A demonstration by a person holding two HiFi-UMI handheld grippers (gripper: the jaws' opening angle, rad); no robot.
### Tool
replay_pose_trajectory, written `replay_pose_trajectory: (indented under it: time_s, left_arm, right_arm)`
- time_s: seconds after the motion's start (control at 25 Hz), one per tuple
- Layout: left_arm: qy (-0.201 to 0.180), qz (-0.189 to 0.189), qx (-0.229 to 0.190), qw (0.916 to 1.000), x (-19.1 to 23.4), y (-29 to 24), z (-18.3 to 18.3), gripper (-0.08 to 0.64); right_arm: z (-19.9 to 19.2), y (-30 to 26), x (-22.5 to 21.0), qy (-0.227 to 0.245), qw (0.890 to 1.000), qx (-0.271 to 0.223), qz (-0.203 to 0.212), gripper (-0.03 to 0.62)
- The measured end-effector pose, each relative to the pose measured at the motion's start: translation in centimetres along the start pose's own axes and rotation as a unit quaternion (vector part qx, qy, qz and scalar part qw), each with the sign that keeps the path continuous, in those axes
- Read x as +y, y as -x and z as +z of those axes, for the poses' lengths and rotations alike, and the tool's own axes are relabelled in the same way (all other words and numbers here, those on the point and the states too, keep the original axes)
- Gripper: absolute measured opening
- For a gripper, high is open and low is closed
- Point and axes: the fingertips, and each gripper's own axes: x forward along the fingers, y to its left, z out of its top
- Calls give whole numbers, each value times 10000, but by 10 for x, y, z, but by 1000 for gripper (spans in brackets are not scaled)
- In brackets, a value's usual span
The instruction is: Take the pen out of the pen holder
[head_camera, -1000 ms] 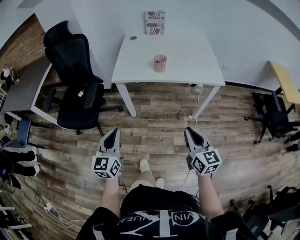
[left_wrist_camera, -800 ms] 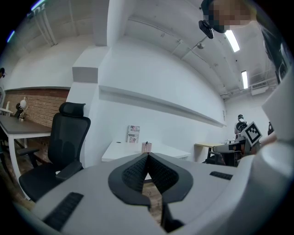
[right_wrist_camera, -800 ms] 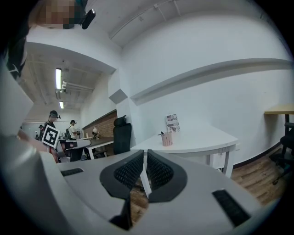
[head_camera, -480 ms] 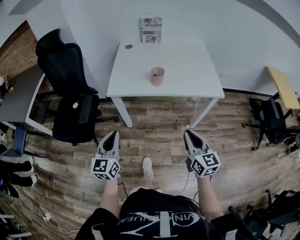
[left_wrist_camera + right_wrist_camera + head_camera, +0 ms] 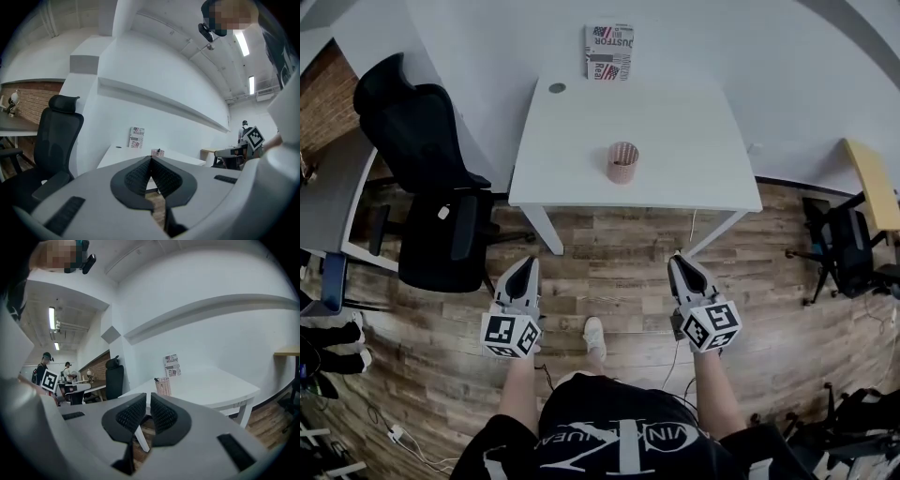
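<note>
Before the table [image 5: 675, 141], tools [image 5: 525, 264] [image 5: 679, 262] level

White table [image 5: 675, 112] bears a pink pen holder [image 5: 622, 162], printed box [image 5: 609, 52], small disc [image 5: 557, 87]

smooth matt white table [image 5: 675, 131], worn wood-plank floor [image 5: 619, 253], perforated pen holder [image 5: 622, 162], black mesh-backed chair [image 5: 412, 131]

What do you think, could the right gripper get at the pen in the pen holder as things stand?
Probably not yet. The right gripper is over the wooden floor, short of the white table's near edge, while the pen holder stands further in. Nothing blocks the way, but its fingers are shut.
</note>
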Motion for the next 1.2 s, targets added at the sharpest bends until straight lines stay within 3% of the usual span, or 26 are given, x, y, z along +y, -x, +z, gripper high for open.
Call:
replay_pose_trajectory:
  time_s: [0.48, 0.6, 0.8, 1.2]
  left_arm:
    - [90, -318, 137, 9994, 42, -84, 1, 14]
    - [111, -448, 167, 9988, 48, -101, -1, 14]
    - [154, -649, 173, 9976, 55, -123, -5, 14]
    - [280, -814, 253, 9960, 49, -145, -15, 14]
  right_arm:
    - [7, -74, -18, -117, 9997, 157, -110, 42]
    - [8, -89, -22, -192, 9996, 173, -134, 106]
    - [11, -113, -25, -234, 9995, 110, -182, 158]
    - [13, -138, -26, -176, 9997, 169, -55, 186]
